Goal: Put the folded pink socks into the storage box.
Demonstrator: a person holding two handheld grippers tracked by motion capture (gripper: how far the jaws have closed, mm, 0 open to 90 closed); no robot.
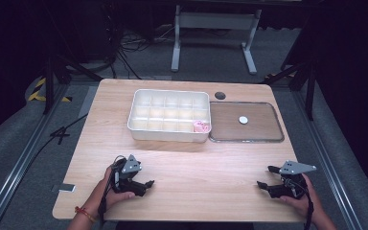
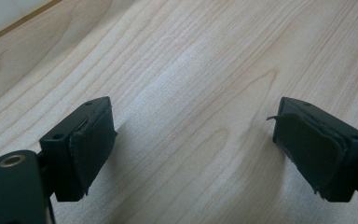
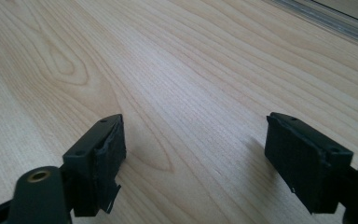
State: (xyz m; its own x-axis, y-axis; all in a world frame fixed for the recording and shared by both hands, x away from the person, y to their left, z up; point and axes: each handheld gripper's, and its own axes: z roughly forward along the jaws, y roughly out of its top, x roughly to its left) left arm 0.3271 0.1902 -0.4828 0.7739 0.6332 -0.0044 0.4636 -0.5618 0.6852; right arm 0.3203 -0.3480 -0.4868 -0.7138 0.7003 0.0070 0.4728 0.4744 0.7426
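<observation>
My left gripper (image 1: 146,185) rests near the table's front left, held in a hand, its jaws open and pointing right. In the left gripper view the left gripper (image 2: 193,144) has only bare wood between its black pads (image 2: 91,144). My right gripper (image 1: 264,178) lies near the front right, jaws open and pointing left. The right gripper view shows the right gripper (image 3: 196,154) wide apart over the wood grain with nothing between the pads (image 3: 296,158). A white compartment box (image 1: 168,134) stands at the table's middle back, with a pink item (image 1: 201,127) in its front right cell.
A flat metal-rimmed tray (image 1: 247,138) lies right of the box with a small white disc (image 1: 243,120) on it. A dark round hole (image 1: 220,95) sits behind the tray. The tray's rim (image 3: 326,18) crosses the top right of the right gripper view.
</observation>
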